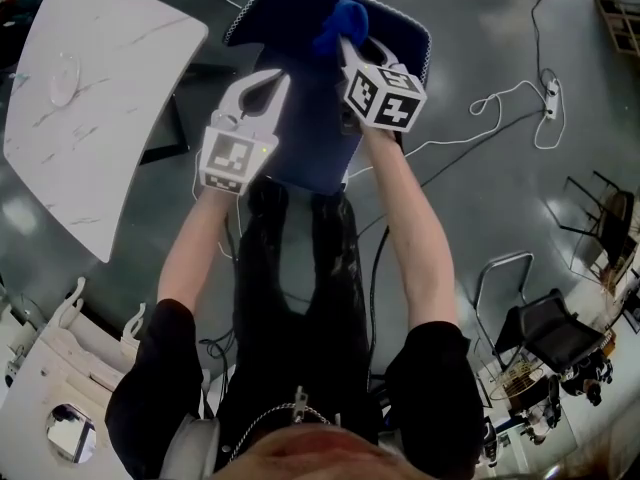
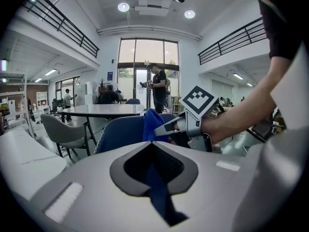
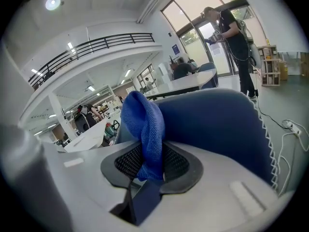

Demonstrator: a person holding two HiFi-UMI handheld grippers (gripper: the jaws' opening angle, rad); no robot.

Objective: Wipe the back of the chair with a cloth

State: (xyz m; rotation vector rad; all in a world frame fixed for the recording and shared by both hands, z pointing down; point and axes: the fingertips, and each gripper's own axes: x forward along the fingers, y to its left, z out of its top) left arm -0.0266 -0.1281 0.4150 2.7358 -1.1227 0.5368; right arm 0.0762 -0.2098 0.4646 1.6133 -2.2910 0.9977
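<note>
The blue chair back (image 1: 300, 118) stands right in front of me, seen from above. My right gripper (image 1: 345, 43) is shut on a bunched blue cloth (image 1: 340, 23), held at the chair's top edge. In the right gripper view the cloth (image 3: 145, 129) sticks up from between the jaws, with the chair back (image 3: 217, 124) just behind it. My left gripper (image 1: 272, 80) hovers over the chair back to the left, jaws together and nothing in them. The left gripper view shows the cloth (image 2: 152, 124) and the chair back (image 2: 120, 132) ahead.
A white marble-look table (image 1: 90, 98) stands to the left of the chair. White cables (image 1: 510, 103) lie on the floor at right, near a black chair (image 1: 550, 328). A person (image 2: 157, 88) stands by the far doors, behind a table (image 2: 108, 110) and a grey chair (image 2: 63, 132).
</note>
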